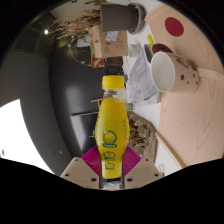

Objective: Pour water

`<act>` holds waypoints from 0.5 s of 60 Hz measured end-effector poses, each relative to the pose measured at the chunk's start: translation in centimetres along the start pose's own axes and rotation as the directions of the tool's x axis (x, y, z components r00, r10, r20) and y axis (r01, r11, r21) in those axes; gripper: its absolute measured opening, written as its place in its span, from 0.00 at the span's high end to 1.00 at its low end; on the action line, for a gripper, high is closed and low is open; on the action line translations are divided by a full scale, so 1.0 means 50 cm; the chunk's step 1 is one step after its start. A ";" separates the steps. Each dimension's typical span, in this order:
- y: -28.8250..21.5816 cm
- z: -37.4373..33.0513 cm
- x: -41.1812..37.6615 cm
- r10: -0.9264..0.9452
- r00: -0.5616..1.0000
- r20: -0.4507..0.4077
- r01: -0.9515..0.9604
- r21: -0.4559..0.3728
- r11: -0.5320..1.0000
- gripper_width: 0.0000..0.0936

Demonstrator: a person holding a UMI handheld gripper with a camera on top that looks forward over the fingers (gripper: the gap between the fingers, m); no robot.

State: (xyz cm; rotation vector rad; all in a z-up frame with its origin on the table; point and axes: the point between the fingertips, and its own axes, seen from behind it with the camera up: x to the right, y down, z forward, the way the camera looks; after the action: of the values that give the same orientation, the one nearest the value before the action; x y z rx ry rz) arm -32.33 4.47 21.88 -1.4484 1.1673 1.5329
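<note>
1. Looking forward along my claw (112,168): its two fingers are clamped on a bottle (111,122), one pink pad (99,160) pressing each side of its lower body.
2. The bottle stands upright between my fingers, filled with yellow liquid, with a yellow cap and a green and white label.
3. Ahead of my fingers and off to the right stands a white mug (170,70) on a light wooden table (192,120), its open mouth tipped toward me.
4. Papers (135,85) lie just behind the bottle, between it and the mug.
5. Farther beyond, a dark cup (122,16) sits near a white plate (178,27) with a red centre.
</note>
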 end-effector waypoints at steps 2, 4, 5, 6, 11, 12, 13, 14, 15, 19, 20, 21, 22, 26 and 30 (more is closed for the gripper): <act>-0.009 -0.001 0.000 0.071 0.997 0.010 -0.071 -0.004 0.997 0.75; -0.019 0.009 0.010 0.136 0.990 0.024 -0.136 -0.010 0.991 0.74; -0.024 0.011 0.012 0.168 0.985 0.033 -0.167 -0.014 0.986 0.74; -0.029 0.013 0.015 0.199 0.979 0.039 -0.198 -0.017 0.980 0.74; -0.047 0.017 0.026 0.286 0.957 0.049 -0.286 -0.022 0.958 0.74; -0.050 0.018 0.030 0.293 0.955 0.049 -0.292 -0.023 0.956 0.74; -0.052 0.020 0.034 0.297 0.954 0.046 -0.296 -0.024 0.955 0.74; -0.054 0.020 0.038 0.299 0.953 0.043 -0.298 -0.025 0.954 0.74; -0.054 0.021 0.040 0.300 0.953 0.042 -0.299 -0.029 0.954 0.74; -0.054 0.019 0.047 0.297 0.954 0.026 -0.296 -0.037 0.954 0.74; -0.053 0.020 0.048 0.296 0.955 0.023 -0.295 -0.040 0.955 0.74; -0.052 0.020 0.050 0.296 0.955 0.019 -0.295 -0.044 0.955 0.74; -0.051 0.020 0.051 0.295 0.955 0.016 -0.294 -0.046 0.955 0.74; -0.047 0.018 0.052 0.270 0.963 -0.003 -0.270 -0.058 0.961 0.74; -0.040 0.011 0.044 0.180 0.983 -0.030 -0.181 -0.075 0.981 0.74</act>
State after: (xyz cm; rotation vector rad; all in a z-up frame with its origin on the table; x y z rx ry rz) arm -30.90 5.50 19.42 -1.4462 1.2955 1.7060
